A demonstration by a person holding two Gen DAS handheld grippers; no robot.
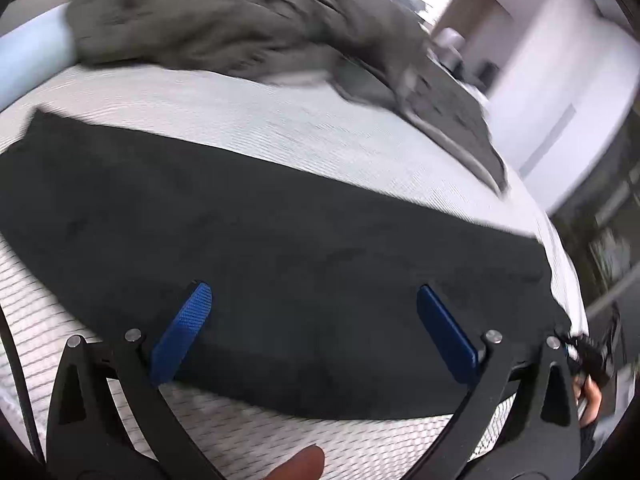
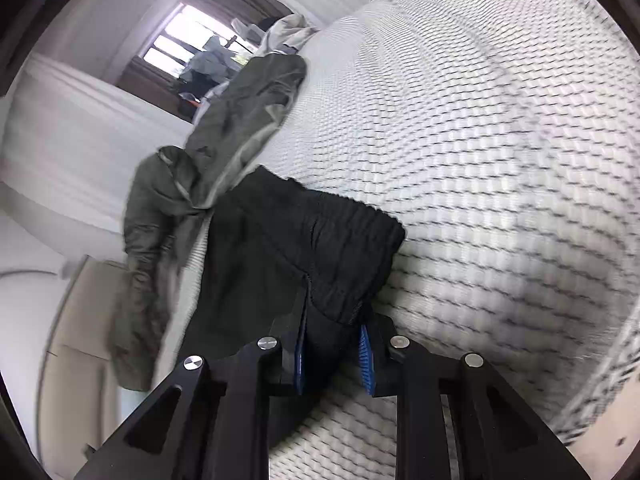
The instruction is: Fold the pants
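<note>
Black pants (image 1: pixel 256 232) lie flat across the white quilted mattress (image 1: pixel 280 128). My left gripper (image 1: pixel 314 294) hovers over the middle of the near pant edge, its blue fingers (image 1: pixel 182 332) wide open and empty. In the right wrist view my right gripper (image 2: pixel 334 332) is shut on the elastic waistband end of the black pants (image 2: pixel 320 240), with the fabric bunched between its blue pads (image 2: pixel 365 354).
A crumpled olive-grey garment (image 1: pixel 200 28) lies at the far side of the mattress; it also shows in the right wrist view (image 2: pixel 224 132), hanging over the mattress edge. A light blue object (image 1: pixel 28 56) sits at far left. A window (image 2: pixel 192 40) and white wall are behind.
</note>
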